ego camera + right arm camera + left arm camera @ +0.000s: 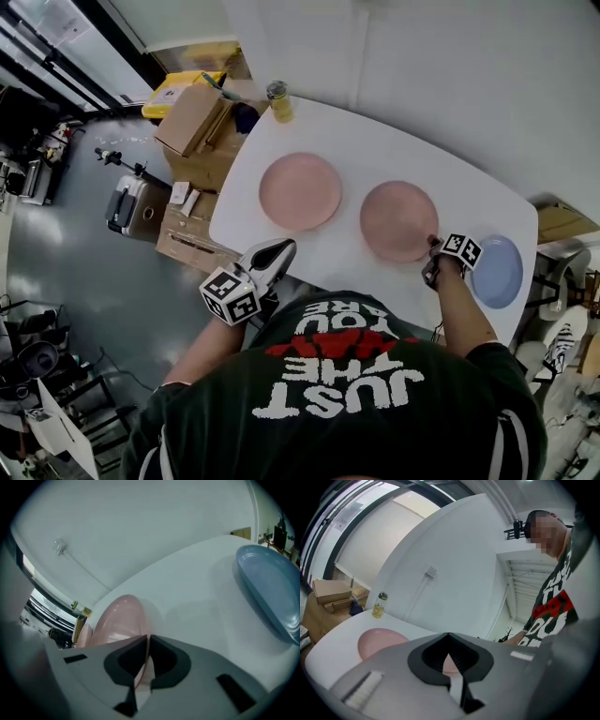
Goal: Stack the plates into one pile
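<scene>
Three plates lie apart on the white table [375, 141]: a pink plate [300, 191] at the left, a second pink plate [398, 220] in the middle, and a blue plate [497, 272] at the right. My right gripper [433, 246] is shut on the near right rim of the middle pink plate [117, 620], whose edge runs between the jaws [147, 641]. The blue plate [272, 588] lies just to its right. My left gripper [277, 251] hovers over the table's front left edge, shut and empty, pointing toward the left pink plate [377, 641].
A small bottle of yellow liquid [279, 101] stands at the table's far left corner. Cardboard boxes [202, 131] sit on the floor to the left of the table. A white wall runs behind it.
</scene>
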`<state>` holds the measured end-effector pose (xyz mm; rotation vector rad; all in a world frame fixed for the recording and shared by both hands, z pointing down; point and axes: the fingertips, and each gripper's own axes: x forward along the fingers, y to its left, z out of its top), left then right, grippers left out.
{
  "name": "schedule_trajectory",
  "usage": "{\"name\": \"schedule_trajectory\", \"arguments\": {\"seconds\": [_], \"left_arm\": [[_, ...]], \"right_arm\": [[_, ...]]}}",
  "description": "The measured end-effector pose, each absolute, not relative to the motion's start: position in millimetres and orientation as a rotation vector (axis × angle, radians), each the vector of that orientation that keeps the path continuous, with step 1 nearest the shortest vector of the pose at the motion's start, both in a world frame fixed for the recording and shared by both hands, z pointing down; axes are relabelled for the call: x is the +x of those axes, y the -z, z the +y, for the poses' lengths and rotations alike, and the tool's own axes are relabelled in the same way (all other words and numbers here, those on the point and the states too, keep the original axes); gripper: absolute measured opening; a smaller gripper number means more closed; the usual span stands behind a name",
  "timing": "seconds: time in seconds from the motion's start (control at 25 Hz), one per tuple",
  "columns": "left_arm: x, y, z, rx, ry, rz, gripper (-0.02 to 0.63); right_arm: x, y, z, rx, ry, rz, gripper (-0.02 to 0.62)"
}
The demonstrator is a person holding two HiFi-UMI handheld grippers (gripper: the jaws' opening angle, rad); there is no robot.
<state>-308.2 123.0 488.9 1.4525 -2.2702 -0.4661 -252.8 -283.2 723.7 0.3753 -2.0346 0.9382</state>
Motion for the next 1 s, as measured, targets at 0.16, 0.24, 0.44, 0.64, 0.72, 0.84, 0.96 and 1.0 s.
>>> {"name": "schedule_trajectory", "arguments": {"seconds": [0.16,0.24,0.44,0.64,0.72,0.84,0.96,1.0], "left_arm": [[-307.7,-487.8,141.9,1.396,0.506,-2.32,0.006],[-309.9,-488.6,155.7,1.366,0.52,-2.35,0.006],[-314.4,-489.1,200.2,1.257,0.55,-2.444,0.006],[-302.6,-481.7,256.4,1.086,0.573,-2.532,0.006],[-299.9,-486.3,278.2,1.019,0.584,-2.552,0.006],[-302.9,-499.6,302.6,0.965,0.595,-2.554,0.006],[-313.6,-509.0,313.1,0.979,0.602,-2.532,0.006],[-319.5,-511.0,313.8,1.002,0.601,-2.519,0.006]], "right_arm": [[-288.1,-693.7,-266.9,0.251,-0.904,-2.075,0.017],[-319.0,-680.8,-243.5,0.164,-0.886,-2.097,0.017],[-405.4,-669.6,-158.9,-0.053,-0.788,-2.1,0.017],[-455.6,-671.2,-76.2,-0.186,-0.678,-2.054,0.017],[-469.2,-680.5,-52.3,-0.207,-0.638,-2.04,0.017],[-483.9,-699.8,-33.8,-0.202,-0.611,-2.043,0.018],[-487.6,-707.6,-22.5,-0.235,-0.57,-2.048,0.021],[-485.9,-706.4,-19.5,-0.255,-0.539,-2.052,0.065]]}}
